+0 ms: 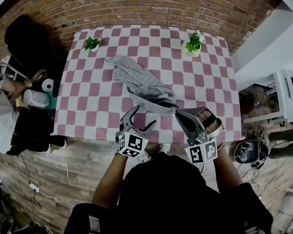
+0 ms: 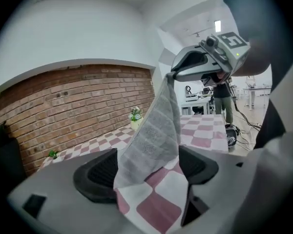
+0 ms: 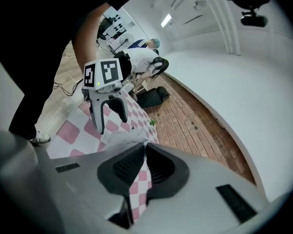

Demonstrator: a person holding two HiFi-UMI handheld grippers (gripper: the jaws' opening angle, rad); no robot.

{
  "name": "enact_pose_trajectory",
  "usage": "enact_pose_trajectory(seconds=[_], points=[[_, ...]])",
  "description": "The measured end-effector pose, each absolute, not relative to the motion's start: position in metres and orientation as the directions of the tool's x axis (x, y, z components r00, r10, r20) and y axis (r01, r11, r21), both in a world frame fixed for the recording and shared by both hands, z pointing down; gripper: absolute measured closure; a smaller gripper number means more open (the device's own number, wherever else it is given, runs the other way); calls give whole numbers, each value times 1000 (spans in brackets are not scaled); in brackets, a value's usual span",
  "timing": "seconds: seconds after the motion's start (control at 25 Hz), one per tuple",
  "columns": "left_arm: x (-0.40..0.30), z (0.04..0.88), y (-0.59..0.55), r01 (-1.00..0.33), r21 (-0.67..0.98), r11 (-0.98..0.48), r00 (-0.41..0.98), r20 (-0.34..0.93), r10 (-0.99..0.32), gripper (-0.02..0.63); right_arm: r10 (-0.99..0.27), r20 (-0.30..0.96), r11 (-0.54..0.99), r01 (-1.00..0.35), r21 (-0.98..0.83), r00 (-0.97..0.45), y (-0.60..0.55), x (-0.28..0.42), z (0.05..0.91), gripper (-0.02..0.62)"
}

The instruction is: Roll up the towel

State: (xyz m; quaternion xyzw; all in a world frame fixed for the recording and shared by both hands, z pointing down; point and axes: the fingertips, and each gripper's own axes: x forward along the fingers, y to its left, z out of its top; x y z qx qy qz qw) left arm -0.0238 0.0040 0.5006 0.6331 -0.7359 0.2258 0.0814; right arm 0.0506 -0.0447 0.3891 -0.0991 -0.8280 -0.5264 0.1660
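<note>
on the pink-and-white checked table (image 1: pixel 88 116), a soft ribbed grey towel (image 1: pixel 141 84), crumpled, long axis running far left to near right. near end pinched thin in the closed right gripper (image 1: pixel 178 112) and held up off the table. draped from there straight down between the jaws of the left gripper (image 1: pixel 142 118), set well apart, not pressing it. probably next: closing left on that limp hanging fabric.

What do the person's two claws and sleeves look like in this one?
The left claw and right claw are matching grey shells with curved jaws lined by black ribbed pads. Each carries a cube printed with black-and-white square markers at its rear. The person wears a black top; its sleeves leave the forearms bare.
</note>
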Motion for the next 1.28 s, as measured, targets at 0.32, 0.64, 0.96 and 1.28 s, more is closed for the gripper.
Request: enact_pose_trajectory(seconds=[0.32, 0.64, 0.96, 1.28], points=[[-43, 494, -37, -963, -260, 73, -179, 415, -892, 218, -56, 302, 391, 257, 884, -952, -80, 88, 354, 577], [-50, 494, -59, -965, -261, 18, -139, 452, -881, 225, -128, 265, 410, 193, 892, -956, -130, 122, 350, 575], [-58, 527, -69, -962, -264, 74, -207, 522, -828, 225, -283, 126, 536, -48, 843, -951, -204, 162, 331, 575], [-96, 550, -70, -972, -216, 95, -205, 571, -795, 265, -536, 141, 558, -224, 799, -833, -270, 192, 360, 575]])
